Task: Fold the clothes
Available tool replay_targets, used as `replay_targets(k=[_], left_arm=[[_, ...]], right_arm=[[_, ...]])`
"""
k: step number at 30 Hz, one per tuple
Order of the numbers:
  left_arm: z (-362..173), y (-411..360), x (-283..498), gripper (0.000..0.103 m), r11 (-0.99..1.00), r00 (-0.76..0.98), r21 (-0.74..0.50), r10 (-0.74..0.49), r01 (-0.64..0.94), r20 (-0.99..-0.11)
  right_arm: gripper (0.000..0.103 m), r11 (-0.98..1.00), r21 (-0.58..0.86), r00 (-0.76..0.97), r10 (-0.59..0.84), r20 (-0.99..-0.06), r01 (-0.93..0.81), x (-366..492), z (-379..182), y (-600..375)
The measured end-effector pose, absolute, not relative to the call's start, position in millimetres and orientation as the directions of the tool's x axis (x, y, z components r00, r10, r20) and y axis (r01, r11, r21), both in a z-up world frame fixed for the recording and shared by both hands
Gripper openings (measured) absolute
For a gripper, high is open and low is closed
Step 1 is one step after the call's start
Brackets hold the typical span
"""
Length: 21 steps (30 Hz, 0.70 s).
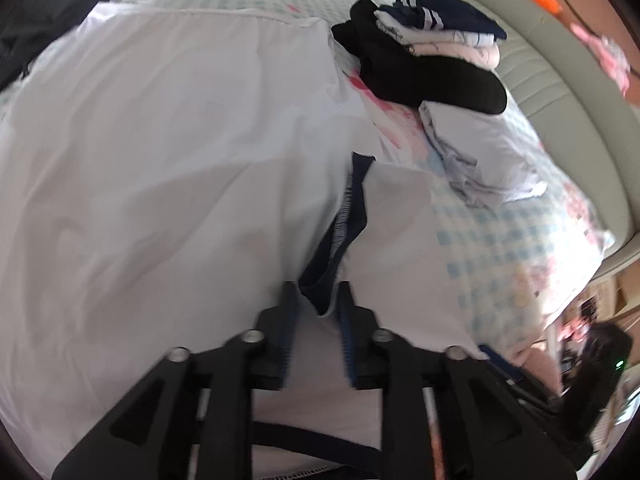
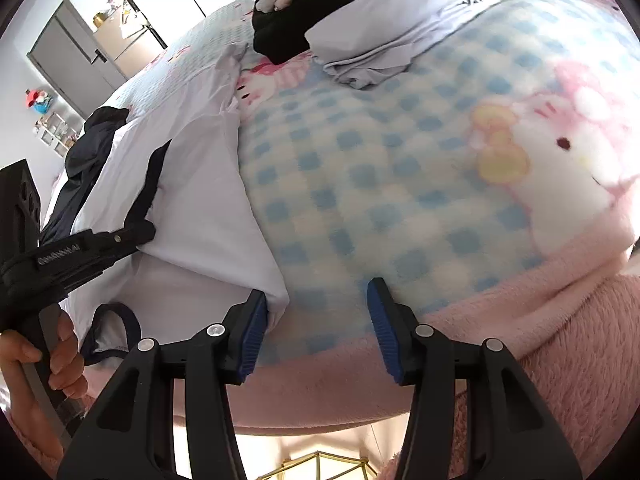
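The white shirt [image 1: 168, 168] lay spread over the checked cartoon-cat blanket [image 2: 400, 168], filling the left and centre of the left wrist view, and the left gripper [image 1: 316, 300] stood part-open with the navy-trimmed sleeve edge [image 1: 348, 220] between its pads, not visibly pinched. Over in the right wrist view the right gripper [image 2: 316, 308] gaped wide, left pad just touching the shirt's corner [image 2: 276, 296]. Best to bite cloth on both sides before lifting, I'd say, hands level.
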<state>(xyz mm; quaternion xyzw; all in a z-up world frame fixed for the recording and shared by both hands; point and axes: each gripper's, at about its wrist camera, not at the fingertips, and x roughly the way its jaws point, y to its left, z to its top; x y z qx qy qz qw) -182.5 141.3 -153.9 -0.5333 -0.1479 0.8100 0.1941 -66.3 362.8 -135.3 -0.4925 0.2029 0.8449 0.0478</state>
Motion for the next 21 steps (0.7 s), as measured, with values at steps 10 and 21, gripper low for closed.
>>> replay_targets(k=[10, 21], left_arm=[[-129.6, 128.5, -173.7, 0.039, -0.944, -0.484, -0.303, 0.327, -0.129, -0.812], [-131.2, 202.7, -157.8, 0.040, -0.932, -0.478, -0.151, 0.303, -0.329, -0.824]], right_arm=[[0.054, -0.882, 0.386, -0.578, -0.170, -0.798, -0.272, -54.1, -124.1, 367.1], [0.058, -0.872, 0.410, -0.609, -0.176, -0.773, -0.269, -80.0, -126.3, 377.8]])
